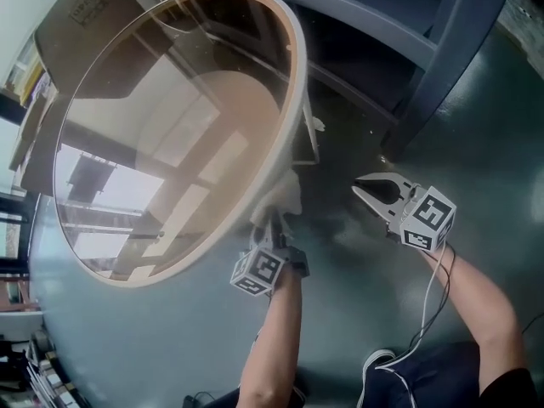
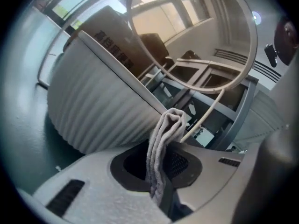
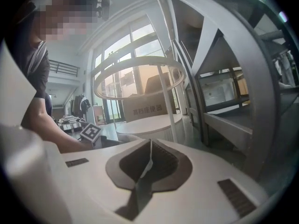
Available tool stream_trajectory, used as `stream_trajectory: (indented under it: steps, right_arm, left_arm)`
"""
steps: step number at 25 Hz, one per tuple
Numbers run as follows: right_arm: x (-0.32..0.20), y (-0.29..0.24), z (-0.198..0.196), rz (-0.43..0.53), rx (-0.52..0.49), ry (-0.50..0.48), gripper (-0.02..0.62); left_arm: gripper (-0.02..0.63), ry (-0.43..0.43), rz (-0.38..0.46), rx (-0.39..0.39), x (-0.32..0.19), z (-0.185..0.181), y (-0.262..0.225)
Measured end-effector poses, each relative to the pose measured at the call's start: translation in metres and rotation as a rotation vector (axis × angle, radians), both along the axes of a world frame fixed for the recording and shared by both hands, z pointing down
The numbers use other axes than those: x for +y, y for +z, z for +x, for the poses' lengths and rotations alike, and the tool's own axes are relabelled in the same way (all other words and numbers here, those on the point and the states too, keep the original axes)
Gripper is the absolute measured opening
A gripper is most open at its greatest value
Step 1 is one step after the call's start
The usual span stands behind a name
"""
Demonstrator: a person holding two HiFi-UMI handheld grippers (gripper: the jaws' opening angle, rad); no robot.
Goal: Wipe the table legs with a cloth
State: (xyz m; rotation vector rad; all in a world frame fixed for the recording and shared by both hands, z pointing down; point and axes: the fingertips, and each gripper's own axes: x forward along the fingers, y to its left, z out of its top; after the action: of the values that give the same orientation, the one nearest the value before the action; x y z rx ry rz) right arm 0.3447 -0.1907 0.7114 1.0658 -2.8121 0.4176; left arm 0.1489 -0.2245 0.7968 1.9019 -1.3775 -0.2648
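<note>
A round glass table with a cream rim (image 1: pixel 293 75) fills the head view's left. My left gripper (image 1: pixel 274 221) is shut on a grey cloth (image 1: pixel 287 195), which lies against the foot of a thin cream table leg (image 1: pixel 308 138) under the rim. In the left gripper view the folded cloth (image 2: pixel 166 134) stands up between the jaws of the left gripper (image 2: pixel 161 171), close to that leg (image 2: pixel 208 115). My right gripper (image 1: pixel 367 187) hangs over the floor to the right, apart from the table; its pads (image 3: pixel 148 160) meet with nothing between them.
A dark grey metal frame (image 1: pixel 408 24) stands at the back right, close to the table. A ribbed white round base (image 2: pixel 103 111) and a cardboard box (image 1: pixel 85 15) sit under the glass. A cable (image 1: pixel 429 313) trails from the right gripper.
</note>
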Motion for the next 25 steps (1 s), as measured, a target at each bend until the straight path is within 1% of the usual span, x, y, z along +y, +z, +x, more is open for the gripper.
stream_trajectory:
  steps: [3, 5, 7, 9, 11, 15, 20, 22, 25]
  right_arm:
    - [0.006, 0.003, 0.023, -0.006, 0.022, 0.028, 0.006]
    - [0.011, 0.005, 0.035, -0.015, 0.034, 0.045, 0.006]
    - [0.014, 0.008, 0.042, -0.027, 0.042, 0.061, 0.006]
    - [0.014, 0.01, 0.041, -0.031, 0.049, 0.058, 0.006]
    - [0.013, 0.01, 0.034, -0.026, 0.052, 0.04, 0.006]
    - [0.006, 0.006, 0.0, -0.019, 0.03, -0.011, 0.006]
    - [0.003, 0.009, -0.075, -0.021, 0.012, -0.128, 0.006]
    - [0.005, 0.008, -0.106, -0.014, 0.011, -0.181, 0.006]
    - [0.007, 0.006, -0.143, -0.014, -0.014, -0.228, 0.006]
  left_arm:
    - [0.038, 0.079, -0.018, 0.019, -0.026, 0.041, 0.004]
    - [0.037, 0.096, -0.038, 0.064, -0.04, 0.061, 0.004]
    - [0.038, 0.088, -0.037, 0.102, -0.048, 0.069, -0.002]
    - [0.038, 0.1, -0.015, 0.089, -0.046, 0.069, -0.007]
    - [0.038, 0.109, -0.001, 0.06, -0.035, 0.06, -0.008]
    - [0.038, 0.098, 0.008, -0.025, -0.007, 0.018, 0.003]
    - [0.038, 0.091, 0.054, -0.136, 0.018, -0.049, -0.002]
    - [0.038, 0.052, 0.059, -0.14, 0.026, -0.084, -0.008]
    - [0.038, -0.072, 0.048, -0.139, 0.032, -0.158, -0.01]
